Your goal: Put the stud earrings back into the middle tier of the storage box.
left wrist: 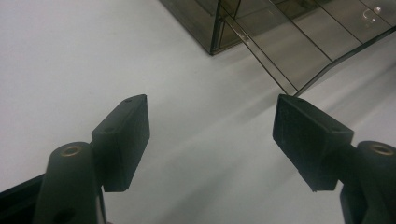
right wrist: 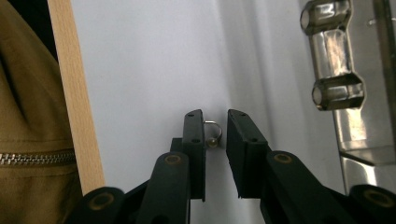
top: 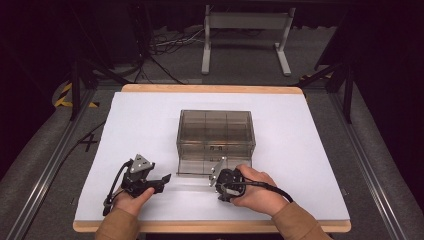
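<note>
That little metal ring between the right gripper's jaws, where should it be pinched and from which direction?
Probably pinch the small metal ring across its thin wire loop, coming straight down as the right gripper does. It lies on the white table, so side access looks poor.

A wooden-edged table (top: 210,89) under a white sheet (top: 140,125) fills the middle of the frame, and grey carpet floor (top: 380,150) lies around it. At the top centre stands a pale metal table frame (top: 246,35), with black cables (top: 165,47) on the floor to its left and yellow-black tape (top: 64,95) at the left edge. Metal rails (top: 45,175) run down both sides, and the upper corners are dark.
</note>
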A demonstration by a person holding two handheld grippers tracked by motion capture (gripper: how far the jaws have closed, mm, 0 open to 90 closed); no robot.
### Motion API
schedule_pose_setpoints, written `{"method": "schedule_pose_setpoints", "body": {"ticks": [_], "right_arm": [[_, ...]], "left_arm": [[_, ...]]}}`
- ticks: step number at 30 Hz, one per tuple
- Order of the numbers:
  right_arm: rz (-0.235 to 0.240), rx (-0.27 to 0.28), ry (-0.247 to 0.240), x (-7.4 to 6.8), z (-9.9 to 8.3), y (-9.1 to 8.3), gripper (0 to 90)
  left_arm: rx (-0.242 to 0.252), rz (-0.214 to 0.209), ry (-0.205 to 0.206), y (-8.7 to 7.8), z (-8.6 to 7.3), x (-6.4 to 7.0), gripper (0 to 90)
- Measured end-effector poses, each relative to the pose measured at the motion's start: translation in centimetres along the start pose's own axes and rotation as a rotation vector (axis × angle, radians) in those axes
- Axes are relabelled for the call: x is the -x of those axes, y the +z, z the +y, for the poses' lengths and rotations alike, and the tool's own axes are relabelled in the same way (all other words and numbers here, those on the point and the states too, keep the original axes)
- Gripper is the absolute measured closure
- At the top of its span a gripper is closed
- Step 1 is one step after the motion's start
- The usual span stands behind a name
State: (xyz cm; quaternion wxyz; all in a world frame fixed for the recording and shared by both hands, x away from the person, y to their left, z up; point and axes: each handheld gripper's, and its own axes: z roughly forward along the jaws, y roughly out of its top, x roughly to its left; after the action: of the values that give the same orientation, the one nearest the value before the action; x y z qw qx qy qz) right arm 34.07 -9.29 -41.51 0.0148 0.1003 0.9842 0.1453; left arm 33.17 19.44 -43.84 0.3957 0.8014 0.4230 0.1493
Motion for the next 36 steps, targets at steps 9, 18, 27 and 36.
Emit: {"method": "schedule_pose_setpoints", "body": {"ticks": [9, 18, 27, 36], "right_arm": [[-0.015, -0.043, -0.012, -0.5, 0.8, 0.2, 86.3], [-0.009, -0.032, 0.001, -0.5, 0.9, 0.1, 86.5], [-0.013, -0.010, -0.005, -0.6, 1.2, -1.0, 86.5], [-0.020, 0.012, -0.016, -0.6, 1.3, -2.0, 86.5]], "left_arm": [[-0.002, 0.000, 0.001, 0.0, 0.0, 0.0, 28.0], [0.000, 0.000, 0.001, 0.0, 0.0, 0.0, 28.0], [0.000, 0.000, 0.000, 0.0, 0.0, 0.0, 28.0], [-0.001, 0.000, 0.000, 0.0, 0.0, 0.0, 28.0]]}}
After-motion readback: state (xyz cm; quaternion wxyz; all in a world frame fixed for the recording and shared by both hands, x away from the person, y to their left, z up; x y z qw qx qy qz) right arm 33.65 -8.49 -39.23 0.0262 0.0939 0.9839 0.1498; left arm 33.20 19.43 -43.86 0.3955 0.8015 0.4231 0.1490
